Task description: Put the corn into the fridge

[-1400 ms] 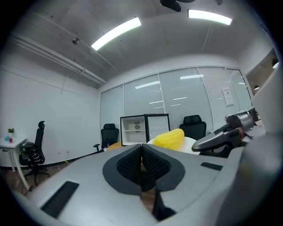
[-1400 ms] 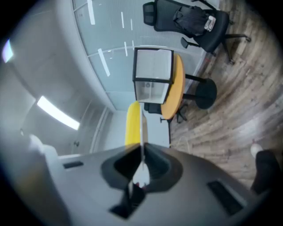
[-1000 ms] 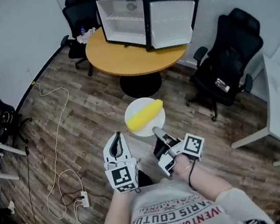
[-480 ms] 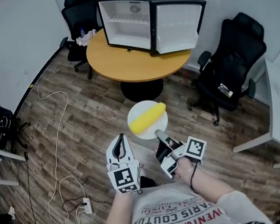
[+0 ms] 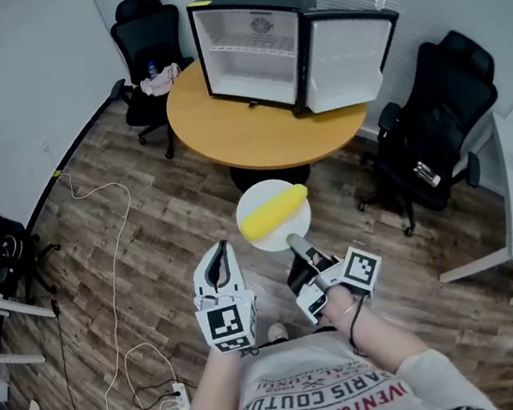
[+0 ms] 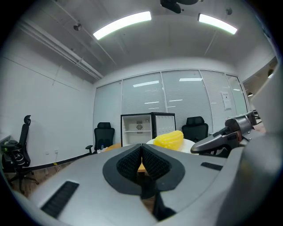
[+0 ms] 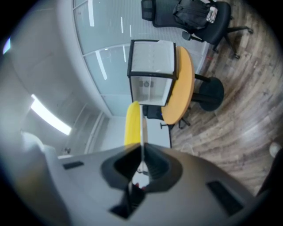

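Above wood floor (image 5: 164,222), right hand-held gripper (image 5: 292,241) grips plate (image 5: 255,196) bearing corn (image 5: 274,211).

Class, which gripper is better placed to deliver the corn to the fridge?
Right. The right gripper grips the rim of the plate that carries the corn; the left gripper is shut, empty, beside it.

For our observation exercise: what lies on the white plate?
A yellow corn cob lies on the plate, whose rim the right hand-held gripper holds. The plate surface under it is hidden.
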A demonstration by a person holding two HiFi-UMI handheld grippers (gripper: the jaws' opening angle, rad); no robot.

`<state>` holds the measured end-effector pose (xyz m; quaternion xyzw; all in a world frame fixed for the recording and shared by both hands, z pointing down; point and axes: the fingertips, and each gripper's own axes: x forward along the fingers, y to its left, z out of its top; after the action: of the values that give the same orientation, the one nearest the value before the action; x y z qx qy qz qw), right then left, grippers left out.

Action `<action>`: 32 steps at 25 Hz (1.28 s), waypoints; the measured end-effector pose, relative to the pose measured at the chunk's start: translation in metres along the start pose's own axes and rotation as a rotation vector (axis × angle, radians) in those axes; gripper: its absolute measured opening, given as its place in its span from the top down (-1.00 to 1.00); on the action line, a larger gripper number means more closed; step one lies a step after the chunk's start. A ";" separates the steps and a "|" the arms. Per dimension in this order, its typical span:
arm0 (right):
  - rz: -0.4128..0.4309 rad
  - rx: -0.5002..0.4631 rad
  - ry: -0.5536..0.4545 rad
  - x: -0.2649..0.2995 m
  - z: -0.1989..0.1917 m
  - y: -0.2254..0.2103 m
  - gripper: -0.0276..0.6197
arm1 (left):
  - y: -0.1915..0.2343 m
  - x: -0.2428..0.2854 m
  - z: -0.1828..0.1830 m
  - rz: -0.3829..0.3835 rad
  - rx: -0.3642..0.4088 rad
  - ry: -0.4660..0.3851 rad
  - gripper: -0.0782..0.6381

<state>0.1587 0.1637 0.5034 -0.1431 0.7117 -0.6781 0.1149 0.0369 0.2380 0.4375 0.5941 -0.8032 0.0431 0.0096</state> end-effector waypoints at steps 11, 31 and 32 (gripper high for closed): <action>-0.043 0.016 0.045 0.100 0.017 -0.008 0.79 | 0.055 0.075 -0.007 0.004 0.027 0.024 0.68; 0.000 0.008 0.083 0.256 0.176 -0.008 0.79 | 0.077 0.290 0.013 0.045 0.032 0.000 0.68; -0.004 0.007 0.077 0.260 0.182 -0.010 0.79 | 0.077 0.299 0.012 0.041 0.029 0.002 0.68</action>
<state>-0.0183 -0.1005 0.5118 -0.1178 0.7130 -0.6858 0.0865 -0.1242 -0.0254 0.4412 0.5777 -0.8143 0.0556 0.0006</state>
